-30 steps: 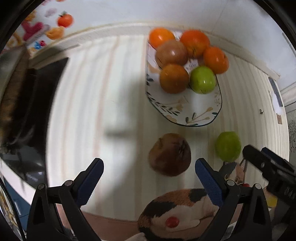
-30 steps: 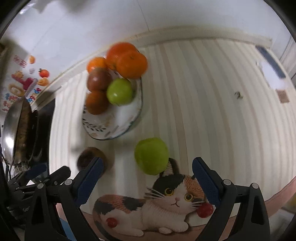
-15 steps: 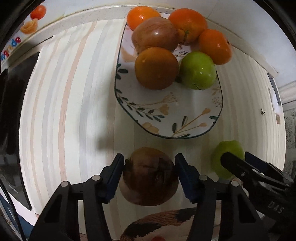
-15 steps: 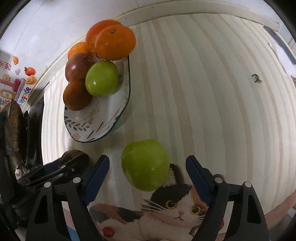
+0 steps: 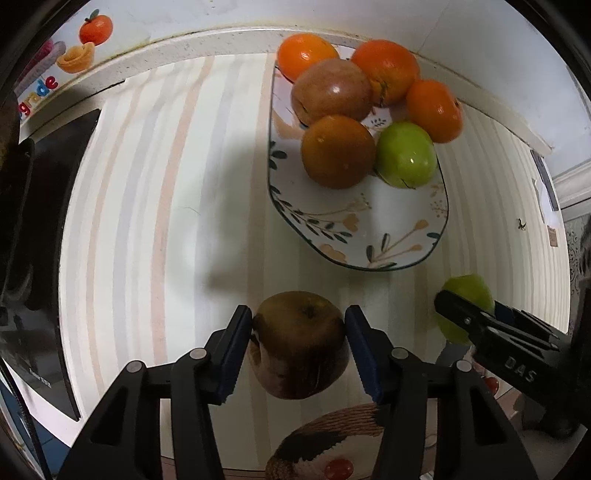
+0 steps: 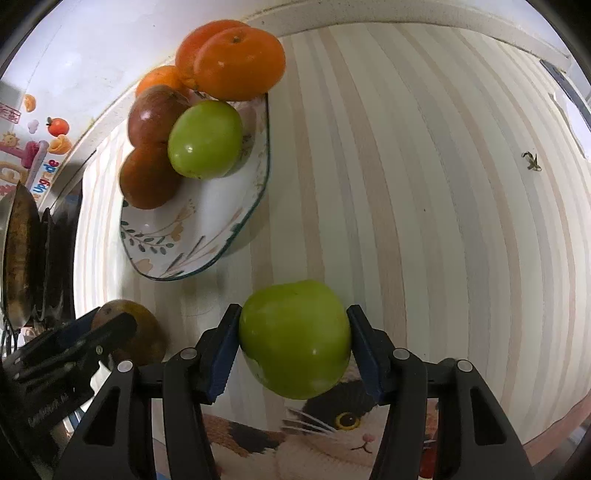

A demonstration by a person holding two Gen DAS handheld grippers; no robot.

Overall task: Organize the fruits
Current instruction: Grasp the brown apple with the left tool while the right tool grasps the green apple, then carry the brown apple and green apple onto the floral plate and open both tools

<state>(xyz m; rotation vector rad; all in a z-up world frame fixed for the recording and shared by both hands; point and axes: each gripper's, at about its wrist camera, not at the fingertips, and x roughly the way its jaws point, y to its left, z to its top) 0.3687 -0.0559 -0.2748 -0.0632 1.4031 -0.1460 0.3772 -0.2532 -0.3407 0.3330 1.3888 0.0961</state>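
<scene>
Your oval plate (image 5: 402, 254) with the leaf-and-flower print sits at about 1 o'clock from your left gripper (image 5: 299, 347). It holds three oranges (image 5: 380, 70) along its far end, a reddish-brown apple (image 5: 330, 96), a darker brown fruit (image 5: 338, 151) and a green apple (image 5: 406, 155), all bunched together; the near half of the plate is bare. Your left gripper is clamped on a brown apple (image 5: 299, 343), both pads touching its sides. Your right gripper (image 6: 293, 347) is clamped on a second green apple (image 6: 295, 338), with the plate at its 11 o'clock.

Everything rests on a pale striped table cover (image 5: 155, 206) with a calico cat print (image 6: 325, 432) at its near edge. A dark stovetop (image 5: 40, 236) lies at 9 o'clock, a white wall (image 5: 221, 14) beyond the plate. The striped cover is open at 2 o'clock from your right gripper.
</scene>
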